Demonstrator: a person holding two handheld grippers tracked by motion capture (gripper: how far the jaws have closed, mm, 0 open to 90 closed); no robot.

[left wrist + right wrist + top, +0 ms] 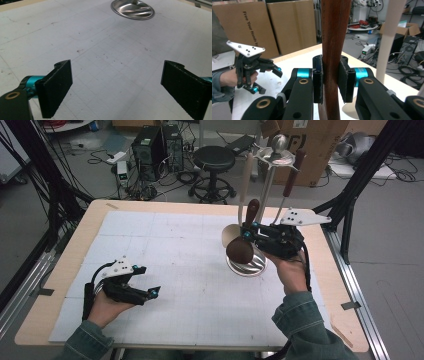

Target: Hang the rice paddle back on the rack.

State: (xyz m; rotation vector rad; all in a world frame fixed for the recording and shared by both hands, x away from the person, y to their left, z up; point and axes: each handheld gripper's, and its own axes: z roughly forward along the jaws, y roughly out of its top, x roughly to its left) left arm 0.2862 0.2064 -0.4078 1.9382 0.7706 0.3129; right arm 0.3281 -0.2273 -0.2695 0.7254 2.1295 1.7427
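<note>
The right gripper (331, 80) has its fingers clenched on a dark wooden spoon (242, 245) just above the rack's steel base (250, 265). The left gripper (150, 281), well apart from that base, has its fingers released.

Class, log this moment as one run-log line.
right tool: shut on dark wooden spoon | left tool: open, over mat | stand base: beyond

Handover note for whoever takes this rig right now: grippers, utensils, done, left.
Right gripper: shut on the dark wooden spoon by its handle, holding it upright beside the rack's steel base.
Left gripper: open, nothing between the jaws, resting low over the white mat at the person's left.
Utensil rack: a pale-handled utensil and a brown-handled one hang from it.
Done: spoon gripped.
Left: whether it is going onto the rack or coming off it can't be told; carry it clear of the hanging utensils either way.
</note>
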